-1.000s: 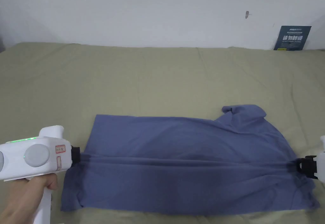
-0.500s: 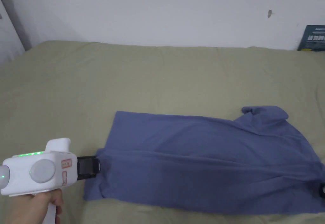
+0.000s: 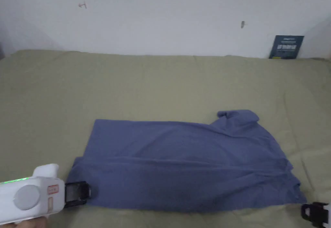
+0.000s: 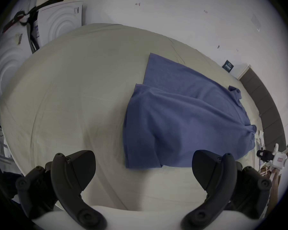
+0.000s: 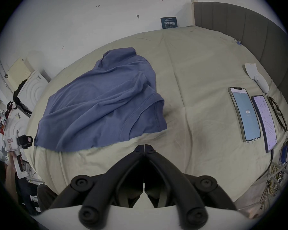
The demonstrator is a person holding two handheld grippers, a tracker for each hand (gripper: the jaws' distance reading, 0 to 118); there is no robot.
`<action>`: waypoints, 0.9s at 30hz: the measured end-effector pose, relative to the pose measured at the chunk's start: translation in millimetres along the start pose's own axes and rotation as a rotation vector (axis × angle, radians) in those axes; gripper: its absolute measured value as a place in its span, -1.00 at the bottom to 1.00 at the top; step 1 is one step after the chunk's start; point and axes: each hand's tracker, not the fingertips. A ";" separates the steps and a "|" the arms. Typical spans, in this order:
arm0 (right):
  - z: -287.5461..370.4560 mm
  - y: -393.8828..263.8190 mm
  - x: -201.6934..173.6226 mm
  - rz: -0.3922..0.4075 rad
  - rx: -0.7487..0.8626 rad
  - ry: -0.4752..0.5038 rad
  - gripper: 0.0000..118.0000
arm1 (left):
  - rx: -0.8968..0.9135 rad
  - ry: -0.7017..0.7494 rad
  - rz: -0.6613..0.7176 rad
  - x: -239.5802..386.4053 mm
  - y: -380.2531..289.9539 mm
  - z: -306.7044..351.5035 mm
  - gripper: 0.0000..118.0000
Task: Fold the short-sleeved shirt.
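Right gripper view adds phones (image 5: 246, 115) beside shirt (image 5: 103, 99); right jaws together, left apart.

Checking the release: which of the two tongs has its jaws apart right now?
The left tongs: their jaws stand wide apart over the bed beside the shirt. The right tongs have their jaws closed together on nothing.

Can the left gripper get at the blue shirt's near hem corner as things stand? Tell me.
Probably yes. The left gripper is open, just off the blue shirt, with only bare bed sheet between them.
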 end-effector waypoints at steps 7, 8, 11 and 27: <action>-25.0 20.8 19.3 -0.008 -0.003 0.034 -0.83 | -0.010 -0.026 -0.023 8.5 2.7 4.5 -1.00; -25.3 21.3 8.8 0.006 0.002 -0.001 0.04 | -0.010 -0.024 -0.023 7.1 4.6 3.7 -1.00; -48.6 30.0 13.5 0.005 -0.043 0.002 0.97 | -0.009 -0.032 -0.006 -0.8 7.0 2.1 -1.00; -3.4 24.2 -30.7 -0.003 -0.030 -0.005 -0.83 | 0.030 0.041 -0.063 -12.8 14.3 13.5 -1.00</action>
